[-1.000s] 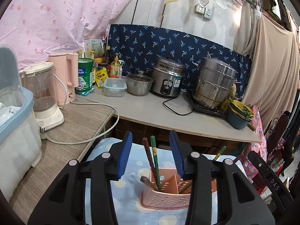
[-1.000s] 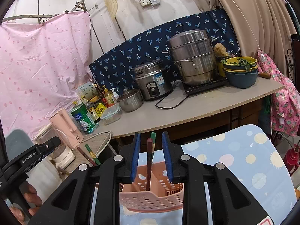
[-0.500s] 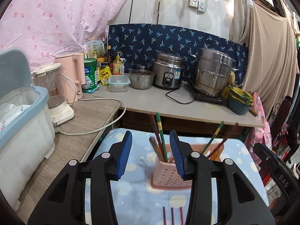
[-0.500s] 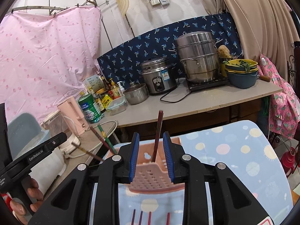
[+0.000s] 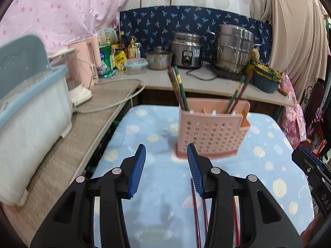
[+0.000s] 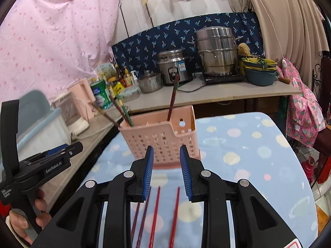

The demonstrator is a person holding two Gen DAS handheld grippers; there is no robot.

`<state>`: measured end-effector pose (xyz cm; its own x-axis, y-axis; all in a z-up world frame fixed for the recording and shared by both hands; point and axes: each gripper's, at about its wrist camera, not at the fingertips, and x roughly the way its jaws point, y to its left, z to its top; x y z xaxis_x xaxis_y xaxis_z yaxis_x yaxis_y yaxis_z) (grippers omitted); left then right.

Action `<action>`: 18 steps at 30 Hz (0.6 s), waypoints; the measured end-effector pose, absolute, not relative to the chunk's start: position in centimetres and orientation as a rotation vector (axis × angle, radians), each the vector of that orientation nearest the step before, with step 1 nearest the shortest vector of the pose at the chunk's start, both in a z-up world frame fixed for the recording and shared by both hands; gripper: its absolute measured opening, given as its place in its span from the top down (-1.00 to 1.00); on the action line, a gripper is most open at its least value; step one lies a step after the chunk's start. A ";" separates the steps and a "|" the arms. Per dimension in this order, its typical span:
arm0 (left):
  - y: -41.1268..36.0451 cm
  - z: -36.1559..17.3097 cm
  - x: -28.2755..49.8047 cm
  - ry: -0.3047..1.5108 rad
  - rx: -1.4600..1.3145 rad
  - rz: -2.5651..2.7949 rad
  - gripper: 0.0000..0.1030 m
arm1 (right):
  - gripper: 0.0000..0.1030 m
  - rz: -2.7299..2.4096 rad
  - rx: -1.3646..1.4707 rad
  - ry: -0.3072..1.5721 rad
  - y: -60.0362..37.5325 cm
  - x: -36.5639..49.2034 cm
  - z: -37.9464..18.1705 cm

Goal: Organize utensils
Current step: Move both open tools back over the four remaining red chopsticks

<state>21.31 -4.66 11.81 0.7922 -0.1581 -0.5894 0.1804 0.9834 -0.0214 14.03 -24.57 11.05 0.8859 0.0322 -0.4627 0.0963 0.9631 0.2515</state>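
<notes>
A pink perforated utensil holder [image 5: 211, 130] stands on the blue dotted cloth [image 5: 157, 181]; it also shows in the right wrist view [image 6: 161, 138]. Chopsticks [image 5: 179, 87] stand in its left end and more chopsticks [image 5: 238, 92] in its right end. Several red chopsticks [image 6: 155, 215] lie flat on the cloth in front of the holder, under both grippers. My left gripper [image 5: 166, 167] is open and empty, short of the holder. My right gripper [image 6: 166, 170] is open and empty above the loose chopsticks.
A counter [image 5: 206, 82] behind holds a rice cooker [image 5: 187, 50], a steel steamer pot [image 5: 233, 48], bowls [image 5: 265, 77], jars and bottles. A white and blue bin [image 5: 31, 111], a blender [image 5: 72, 72] and a cable [image 5: 115, 101] sit on the left side table.
Both grippers have pulled back and down from the holder. The right gripper let go of the chopstick, which now stands in the holder. The loose red chopsticks now lie close under both grippers.
</notes>
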 end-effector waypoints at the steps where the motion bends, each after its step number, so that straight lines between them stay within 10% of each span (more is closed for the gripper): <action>1: -4.6 11.2 20.9 0.645 0.042 -0.178 0.23 | 0.49 -0.039 0.270 0.492 -24.4 13.5 10.6; 18: -3.2 2.6 15.0 0.817 0.064 -0.160 0.23 | 0.49 -0.063 0.287 0.696 -21.6 6.2 1.2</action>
<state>14.98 -3.18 2.59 0.6731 -0.1169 -0.7303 0.1665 0.9860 -0.0044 6.20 -21.61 1.23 0.7674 0.0384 -0.6401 0.1522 0.9588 0.2400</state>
